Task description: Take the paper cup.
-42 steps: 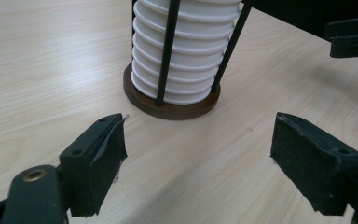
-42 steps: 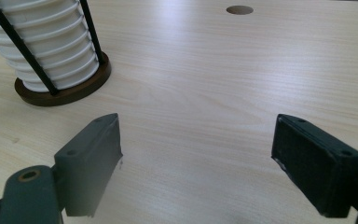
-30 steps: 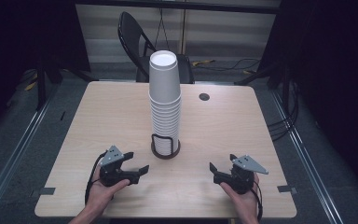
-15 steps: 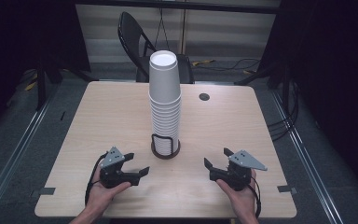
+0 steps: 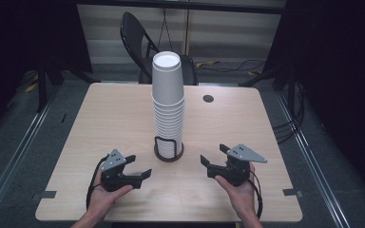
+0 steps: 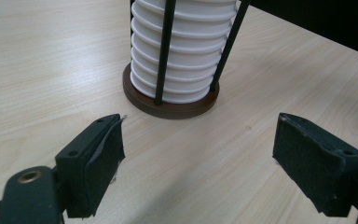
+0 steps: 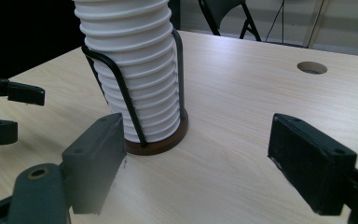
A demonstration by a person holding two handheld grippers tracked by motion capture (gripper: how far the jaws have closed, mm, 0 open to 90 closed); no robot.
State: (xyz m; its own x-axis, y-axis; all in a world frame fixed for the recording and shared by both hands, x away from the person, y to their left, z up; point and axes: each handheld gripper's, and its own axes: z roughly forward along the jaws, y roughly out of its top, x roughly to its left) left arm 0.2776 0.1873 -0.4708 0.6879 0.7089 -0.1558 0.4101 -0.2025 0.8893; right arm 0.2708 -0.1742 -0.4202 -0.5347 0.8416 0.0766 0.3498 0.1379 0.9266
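A tall stack of white paper cups [image 5: 168, 99] stands upside down in a black wire holder with a round brown base [image 5: 168, 153] at the table's middle. My left gripper [image 5: 139, 167] rests near the front left, open and empty, its jaws aimed at the holder base [image 6: 170, 105]. My right gripper [image 5: 215, 160] is held at the front right, open and empty, facing the cup stack [image 7: 133, 70] and its wire holder [image 7: 158, 140]. The left gripper [image 7: 9, 112] appears at the left edge of the right gripper view.
The light wooden table [image 5: 100, 123] has a round cable hole [image 5: 208, 99] at the back right. A black folding chair [image 5: 142, 38] stands behind the table. Tape marks sit at the front corners [image 5: 43, 194]. Dark floor and rails surround the table.
My right gripper has shifted left and slightly forward, toward the cup holder. The left gripper has stayed in place.
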